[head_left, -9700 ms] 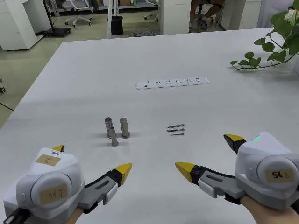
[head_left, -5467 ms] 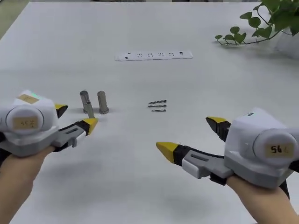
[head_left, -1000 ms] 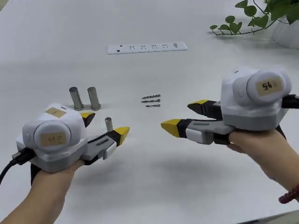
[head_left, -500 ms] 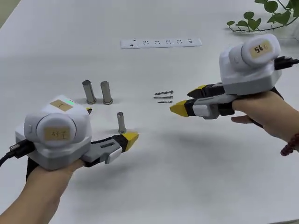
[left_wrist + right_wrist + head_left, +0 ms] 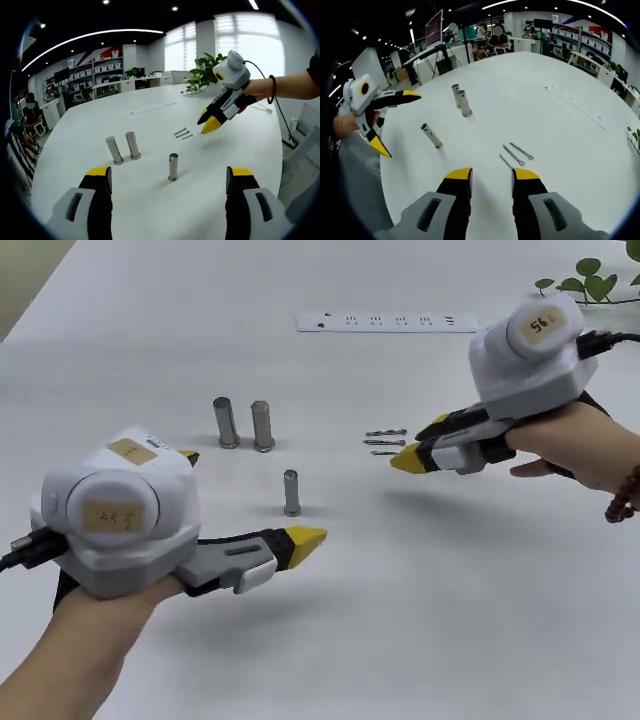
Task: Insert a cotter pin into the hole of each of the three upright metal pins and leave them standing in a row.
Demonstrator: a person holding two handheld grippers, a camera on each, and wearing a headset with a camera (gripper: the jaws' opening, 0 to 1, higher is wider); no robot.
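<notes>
A: Where are the metal pins?
B: A pair of metal pins (image 5: 262, 426) stands upright, close side by side, on the white table (image 5: 420, 620). The third metal pin (image 5: 291, 492) stands alone, nearer the person and a bit to the right of the pair.
A: And the cotter pins?
B: The three cotter pins (image 5: 385, 442) lie flat and loose on the table, one beside the other, well to the right of the metal pins.
A: What about the left gripper?
B: The left gripper (image 5: 247, 496) hangs low over the table with its jaws wide apart, holding nothing. In the left gripper view the third metal pin stands ahead, about midway between the two jaws and apart from both.
A: And the right one?
B: The right gripper (image 5: 420, 443) points left and down, its lower yellow tip just beside the cotter pins. Its jaws leave a narrow gap and grip nothing.
A: Anything else?
B: A power strip (image 5: 385, 321) lies farther back, and plant leaves (image 5: 590, 280) show at the far right corner.
</notes>
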